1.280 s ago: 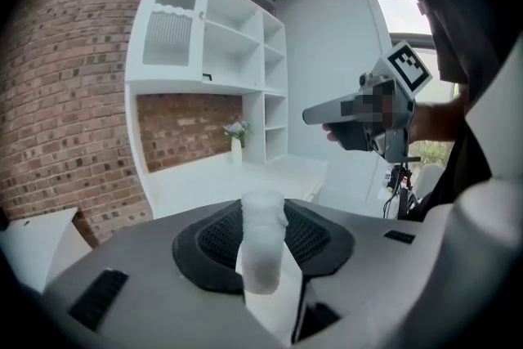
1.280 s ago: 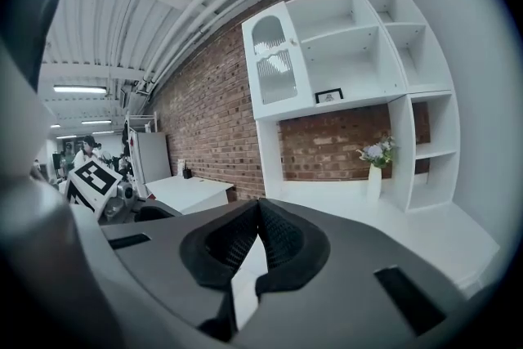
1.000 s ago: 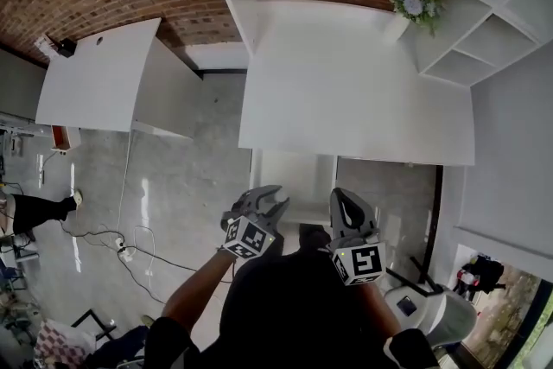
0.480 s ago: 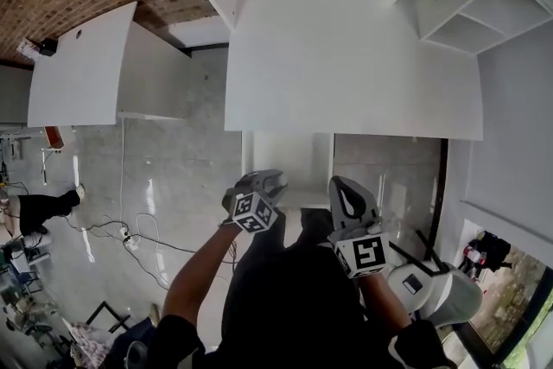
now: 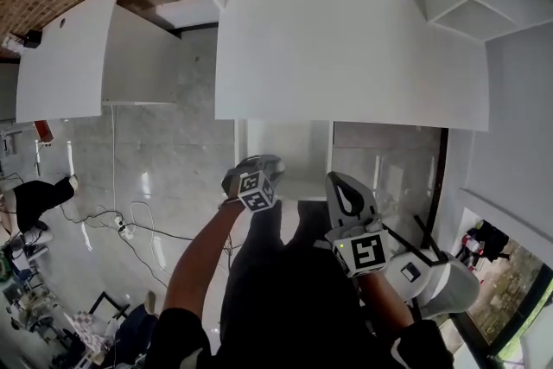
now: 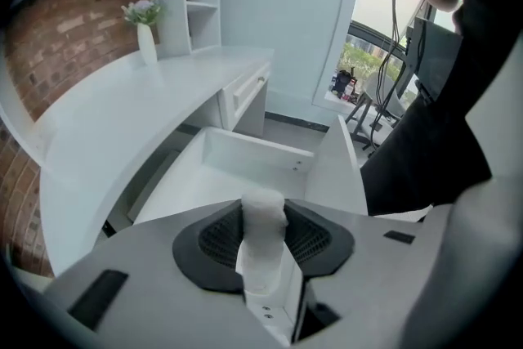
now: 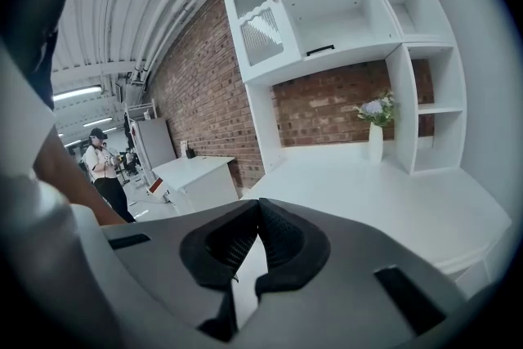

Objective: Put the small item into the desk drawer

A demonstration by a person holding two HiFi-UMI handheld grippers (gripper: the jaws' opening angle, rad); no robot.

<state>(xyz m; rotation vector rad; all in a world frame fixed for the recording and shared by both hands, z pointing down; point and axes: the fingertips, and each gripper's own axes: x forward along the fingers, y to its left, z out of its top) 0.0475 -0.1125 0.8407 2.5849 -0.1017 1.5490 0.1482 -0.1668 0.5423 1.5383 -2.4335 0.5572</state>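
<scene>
Clamping white item (image 6: 261,253), left gripper (image 6: 263,212) jaws above open drawer (image 6: 253,153), right gripper (image 7: 259,218) jaws together.

Left claw (image 6: 263,212) nose-down, loaded; right claw (image 7: 259,208) closed.

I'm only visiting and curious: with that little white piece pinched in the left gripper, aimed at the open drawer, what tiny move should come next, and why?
Probably lower the left gripper down into the open drawer before letting go. Its jaws pinch the small white item, which points at the drawer's bare floor but is not yet inside.
</scene>
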